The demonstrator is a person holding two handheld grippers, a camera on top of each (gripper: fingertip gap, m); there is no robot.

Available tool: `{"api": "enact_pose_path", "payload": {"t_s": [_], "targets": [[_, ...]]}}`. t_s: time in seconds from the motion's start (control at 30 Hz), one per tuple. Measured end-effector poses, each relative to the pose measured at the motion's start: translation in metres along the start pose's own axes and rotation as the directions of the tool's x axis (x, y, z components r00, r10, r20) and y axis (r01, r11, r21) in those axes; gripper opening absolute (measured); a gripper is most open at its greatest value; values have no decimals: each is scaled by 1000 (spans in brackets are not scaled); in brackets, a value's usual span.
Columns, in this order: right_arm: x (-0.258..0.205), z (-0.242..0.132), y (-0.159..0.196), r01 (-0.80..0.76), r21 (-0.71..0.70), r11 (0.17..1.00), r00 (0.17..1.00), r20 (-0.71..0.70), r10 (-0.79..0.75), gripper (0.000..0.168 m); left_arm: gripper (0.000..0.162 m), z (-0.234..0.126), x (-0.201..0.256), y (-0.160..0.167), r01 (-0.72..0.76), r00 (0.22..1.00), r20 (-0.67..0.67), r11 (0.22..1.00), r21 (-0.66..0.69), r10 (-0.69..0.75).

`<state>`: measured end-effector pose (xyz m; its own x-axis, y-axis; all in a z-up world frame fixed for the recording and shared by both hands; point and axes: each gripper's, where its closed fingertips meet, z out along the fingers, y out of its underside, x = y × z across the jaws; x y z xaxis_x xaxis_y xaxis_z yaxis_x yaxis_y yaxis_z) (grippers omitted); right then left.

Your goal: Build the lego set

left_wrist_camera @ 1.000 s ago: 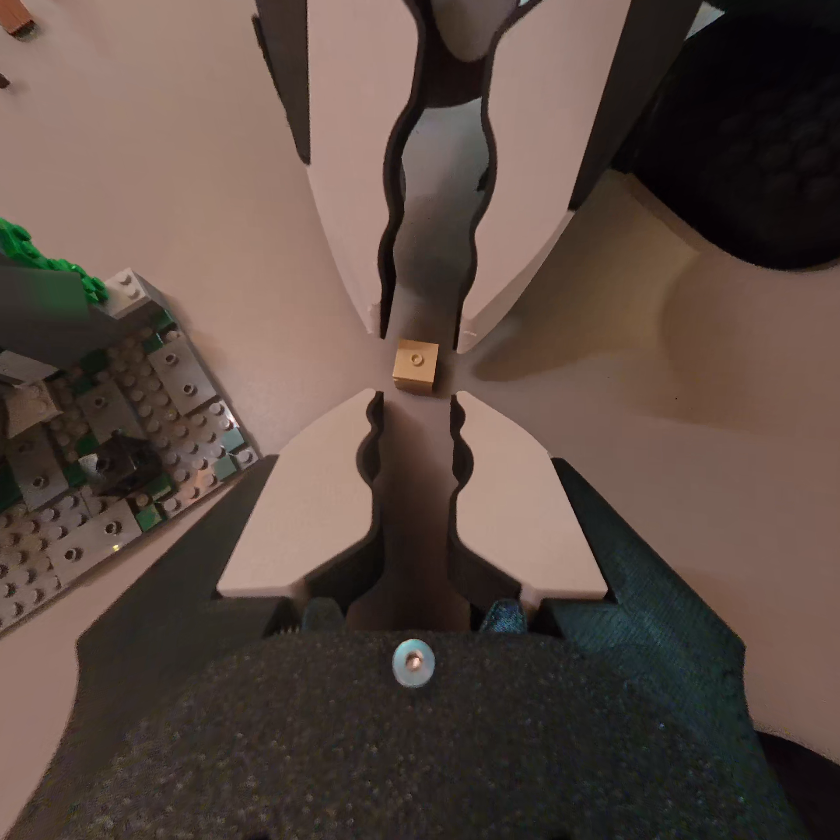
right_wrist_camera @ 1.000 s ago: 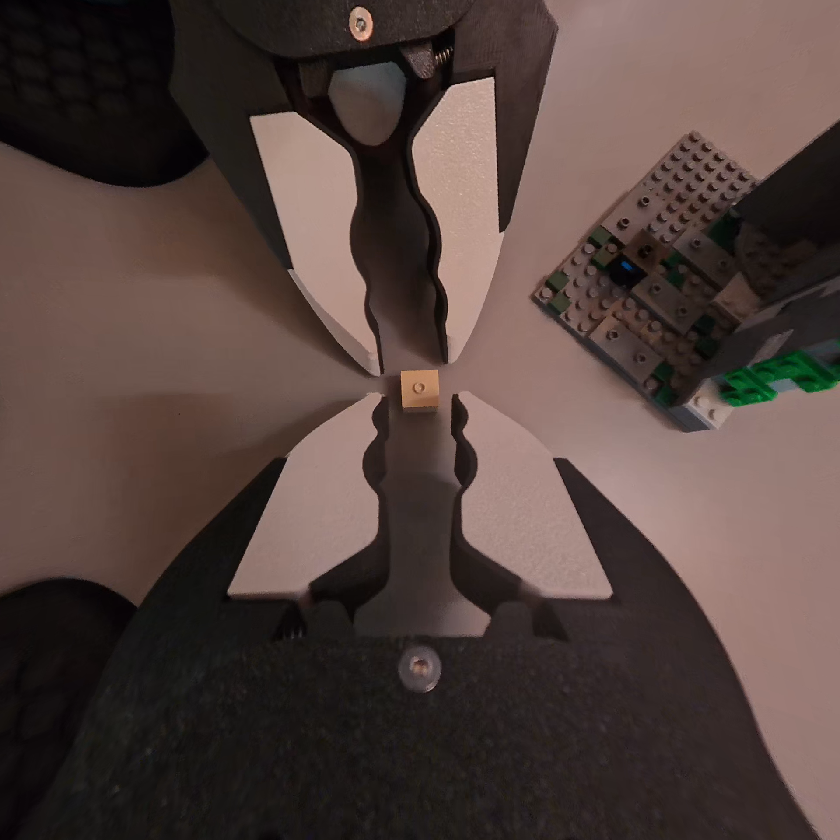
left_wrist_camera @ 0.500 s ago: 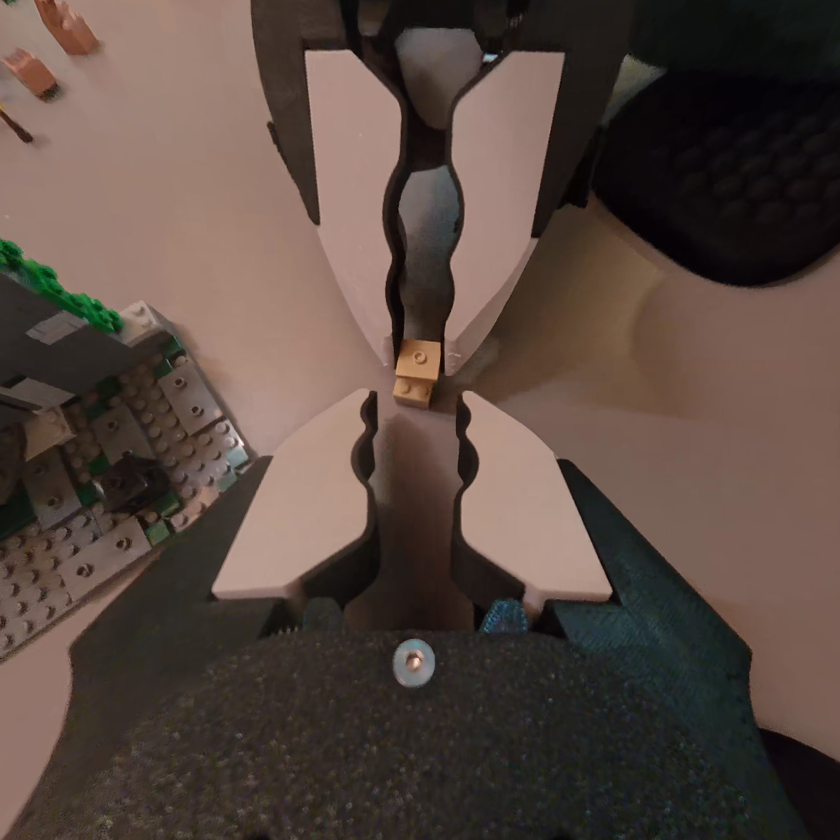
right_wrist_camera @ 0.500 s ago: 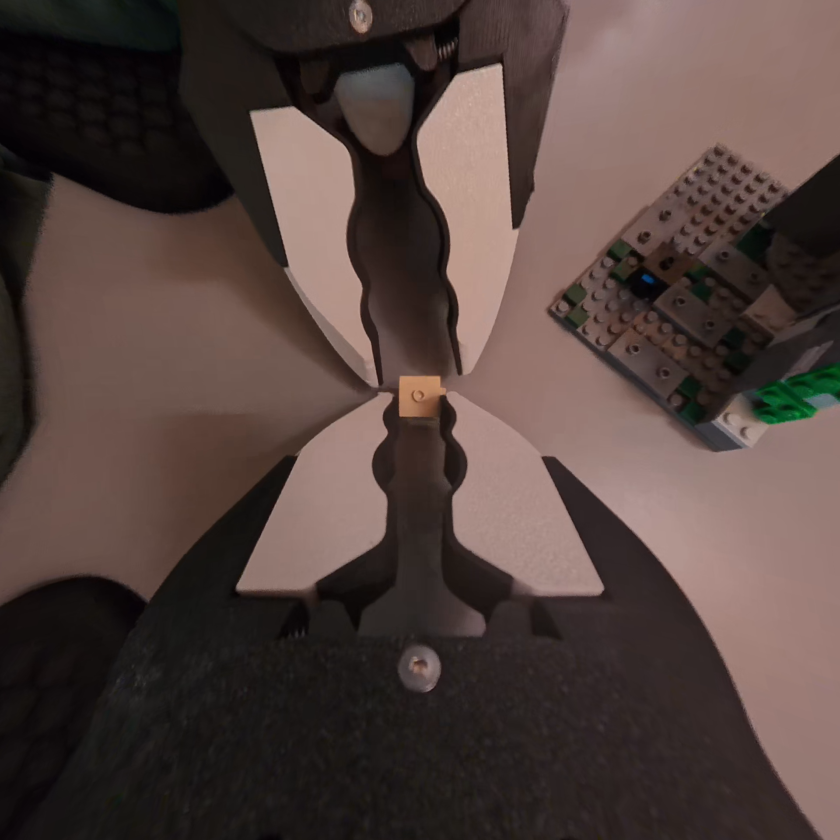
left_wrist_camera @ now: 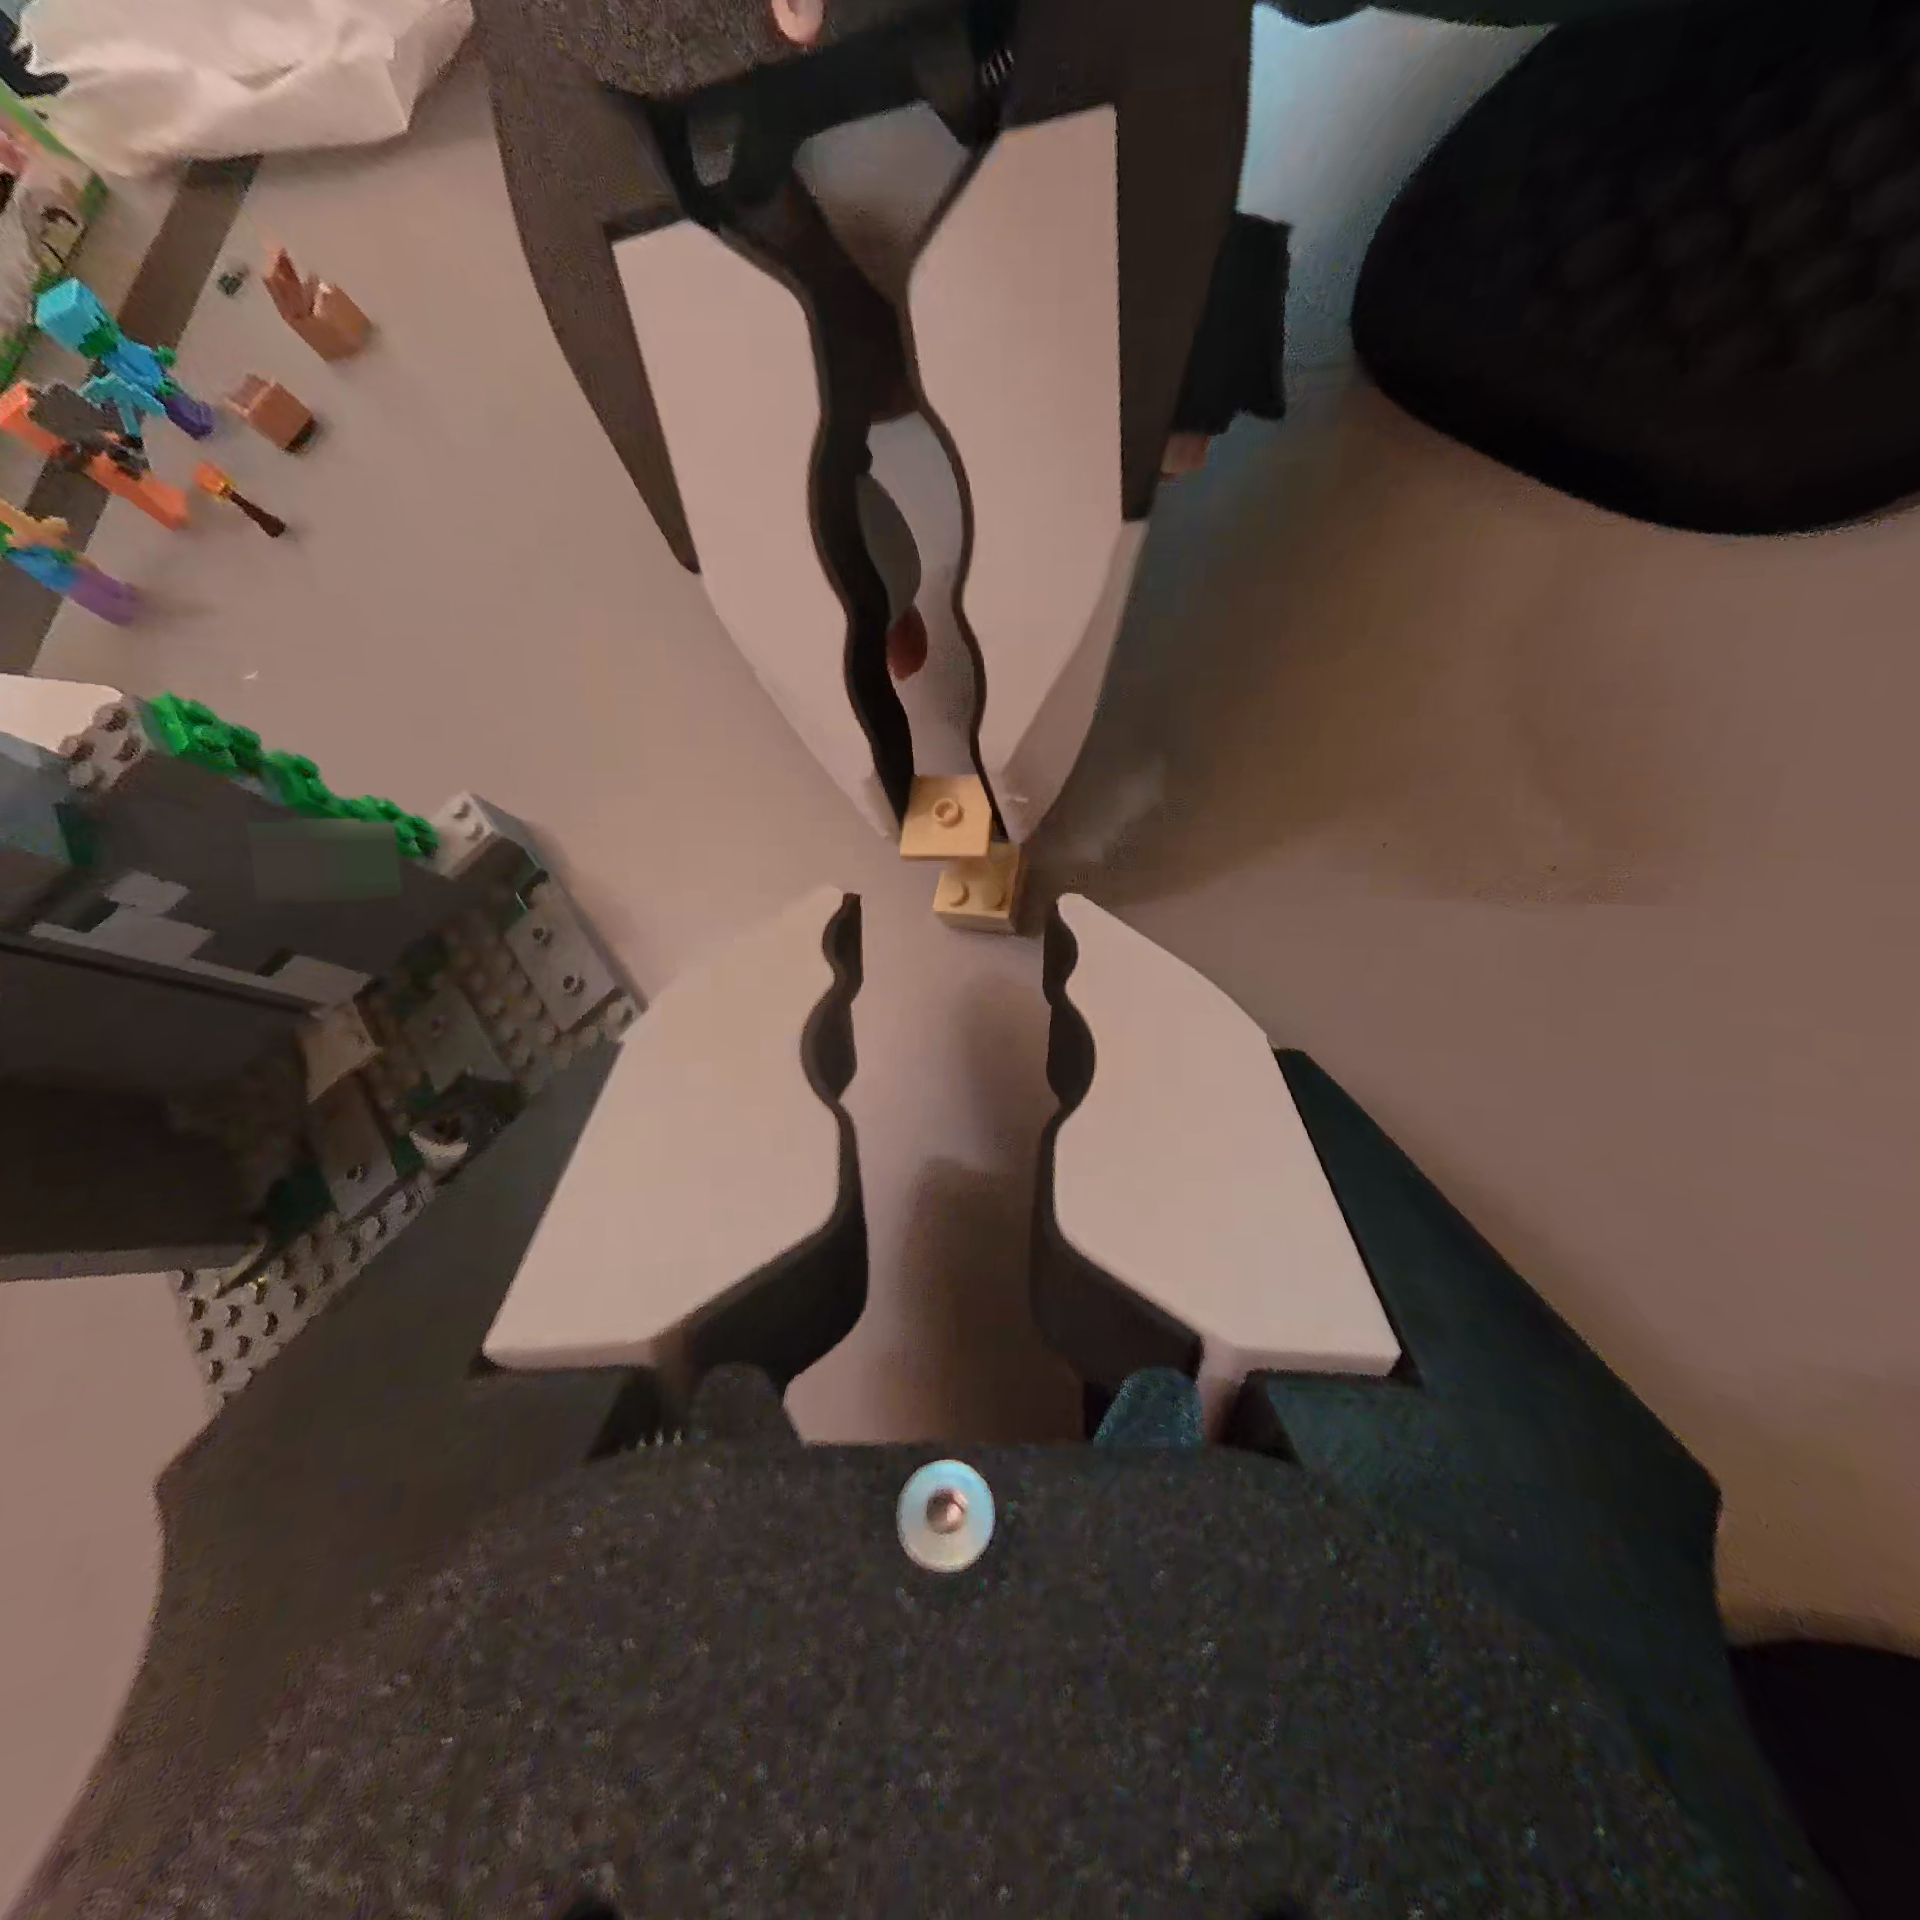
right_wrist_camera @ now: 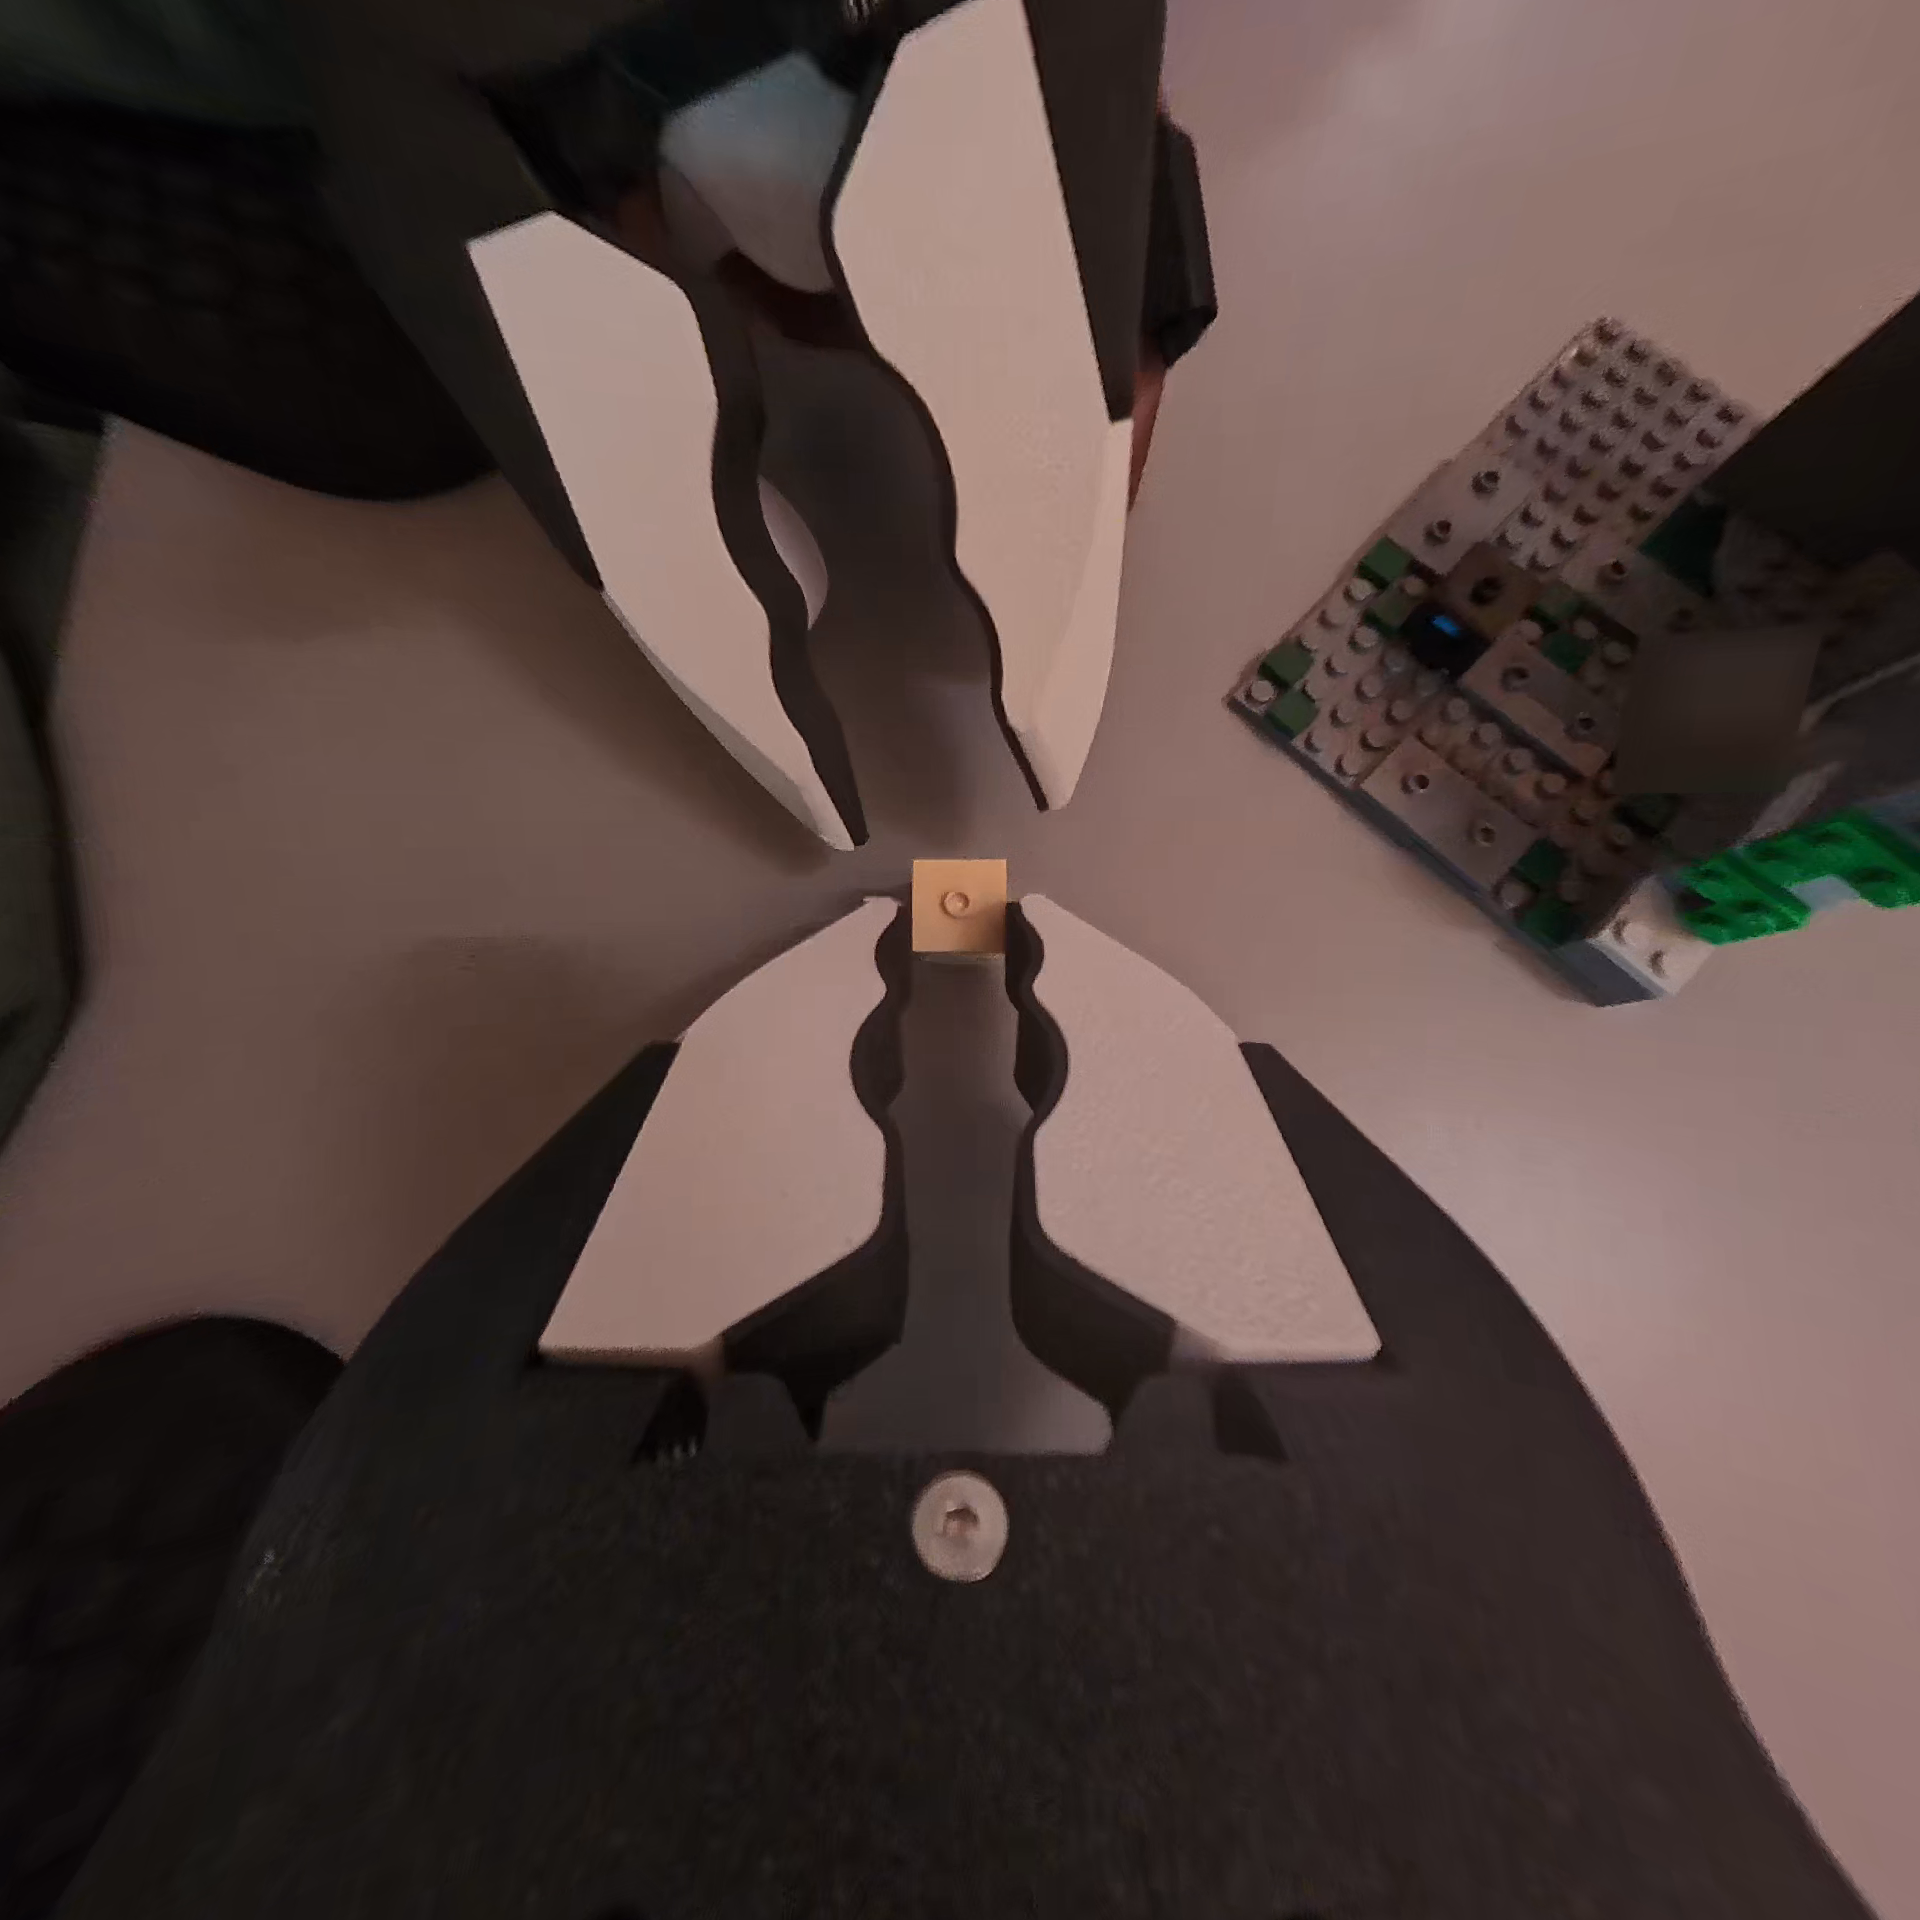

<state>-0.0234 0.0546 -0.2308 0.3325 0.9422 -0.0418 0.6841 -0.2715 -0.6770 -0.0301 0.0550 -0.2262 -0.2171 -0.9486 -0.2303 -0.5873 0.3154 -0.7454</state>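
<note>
My right gripper (right_wrist_camera: 954,914) is shut on a small tan tile (right_wrist_camera: 958,904) with one centre stud, gripping it by its sides. In the left wrist view it (left_wrist_camera: 951,823) comes in from the top, holding the tile (left_wrist_camera: 943,817) just above a second tan plate (left_wrist_camera: 977,894) lying on the table. My left gripper (left_wrist_camera: 951,909) is open and empty, tips facing the right gripper's tips. The plate lies by its right fingertip (left_wrist_camera: 1060,920). The grey Lego build (left_wrist_camera: 312,1039) with dark walls and green leaves stands to my left; it also shows in the right wrist view (right_wrist_camera: 1538,675).
Minifigures (left_wrist_camera: 104,374) and small brown pieces (left_wrist_camera: 312,307) lie at the far left by a white bag (left_wrist_camera: 208,73). A black padded seat (left_wrist_camera: 1662,260) sits beyond the table edge. The pale table (left_wrist_camera: 1507,831) carries the parts. Both grippers' tips are close together, under 4 cm apart.
The right gripper has shut on the tan tile and lifted it off the plate beneath it. Both views have pulled up and back; the left gripper stays open.
</note>
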Motion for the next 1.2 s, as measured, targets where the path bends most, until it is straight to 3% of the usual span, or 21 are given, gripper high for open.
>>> {"api": "enact_pose_path", "payload": {"t_s": [0.27,1.2], "targets": [[2,9,5,8,-69,998,999,-45,-11,16,30,1,-1,5,8,1000,1,1000,-18,-8],[-3,8,8,-19,-68,998,1000,-14,18,22,28,8,6,8,2,1000,-29,999,-38,-3]]}}
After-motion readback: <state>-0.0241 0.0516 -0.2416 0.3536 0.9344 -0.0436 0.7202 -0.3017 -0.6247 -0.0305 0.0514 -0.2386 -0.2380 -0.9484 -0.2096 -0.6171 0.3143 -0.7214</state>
